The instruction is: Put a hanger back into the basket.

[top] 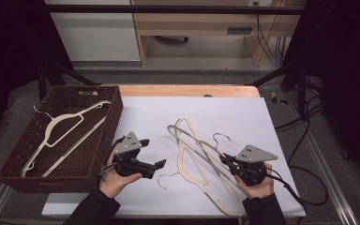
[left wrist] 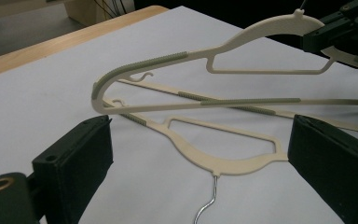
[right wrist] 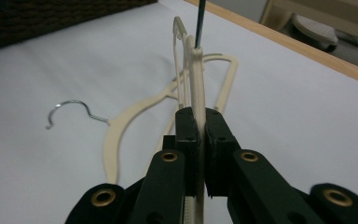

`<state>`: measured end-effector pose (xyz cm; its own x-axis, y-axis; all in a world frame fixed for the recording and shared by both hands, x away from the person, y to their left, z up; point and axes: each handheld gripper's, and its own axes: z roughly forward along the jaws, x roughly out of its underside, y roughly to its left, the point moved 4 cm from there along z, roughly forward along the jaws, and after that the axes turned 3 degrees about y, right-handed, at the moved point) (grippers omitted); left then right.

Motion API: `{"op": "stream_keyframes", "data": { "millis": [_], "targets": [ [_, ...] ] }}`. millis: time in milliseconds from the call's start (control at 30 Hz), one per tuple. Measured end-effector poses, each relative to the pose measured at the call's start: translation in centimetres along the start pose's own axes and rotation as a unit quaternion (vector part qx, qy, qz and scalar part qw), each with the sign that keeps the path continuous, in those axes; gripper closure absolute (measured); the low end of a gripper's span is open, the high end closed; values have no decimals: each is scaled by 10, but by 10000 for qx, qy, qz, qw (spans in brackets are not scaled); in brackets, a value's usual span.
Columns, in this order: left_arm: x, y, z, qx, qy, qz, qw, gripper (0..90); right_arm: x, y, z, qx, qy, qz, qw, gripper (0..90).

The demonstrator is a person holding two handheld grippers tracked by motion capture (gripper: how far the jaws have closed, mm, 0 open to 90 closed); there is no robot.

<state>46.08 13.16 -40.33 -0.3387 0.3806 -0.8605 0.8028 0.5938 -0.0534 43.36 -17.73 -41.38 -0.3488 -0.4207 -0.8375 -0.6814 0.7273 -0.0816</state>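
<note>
My right claw (top: 226,161) is clamped on the upper hanger (right wrist: 196,88), gripping its cream neck just below the metal hook; in the right gripper view the plastic runs straight up between my two black jaws, which press on it from both sides. That hanger stands tilted up off the surface (top: 243,117), its far shoulder reaching away from me toward the middle of the white sheet. In the left gripper view I see it raised, with my right claw holding it at the top right.

My left claw (top: 159,165) is spread wide and holds nothing. Its jaws stand well apart, one at each lower corner of the left gripper view, and between them, a little beyond the tips, lies the lower hanger (left wrist: 223,161), flat on the surface. Its curved neck faces me and its wire hook (left wrist: 207,200) points toward the claw, in the gap between the jaws without touching either. From above, the left claw sits just left of that wire hook, close to the wicker basket (top: 9,173).

The two hangers overlap, the held one crossing over the flat one near their shoulders. A third hanger (top: 63,129) lies inside the basket, well apart from both claws.
</note>
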Motion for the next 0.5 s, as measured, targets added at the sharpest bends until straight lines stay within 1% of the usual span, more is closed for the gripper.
{"op": "stream_keyframes", "data": {
  "millis": [67, 133, 233, 300, 367, 500],
  "targets": [
    [-1, -2, -1, 20, -9, 19, 10000, 67, -4, 5, -1, -213, -76, 12, 9997, 867],
    [-2, -4, -1, 46, -15, 47, 10000, 71, -8, 12, 1, -478, -154, 18, 9987, 867],
    [-4, -8, -1, 103, -6, 127, 9999, 75, -12, 22, 5, -869, -248, 20, 9959, 867],
    [-4, -11, 1, 143, 4, 190, 9997, 77, -13, 28, 8, -1097, -263, 29, 9936, 867],
    [-5, -14, 3, 185, 29, 269, 9995, 78, -14, 33, 12, -1254, -243, 13, 9918, 867],
    [-5, -22, 8, 315, 125, 406, 9986, 88, -15, 42, 19, -1445, -166, -78, 9893, 867]
  ]
}}
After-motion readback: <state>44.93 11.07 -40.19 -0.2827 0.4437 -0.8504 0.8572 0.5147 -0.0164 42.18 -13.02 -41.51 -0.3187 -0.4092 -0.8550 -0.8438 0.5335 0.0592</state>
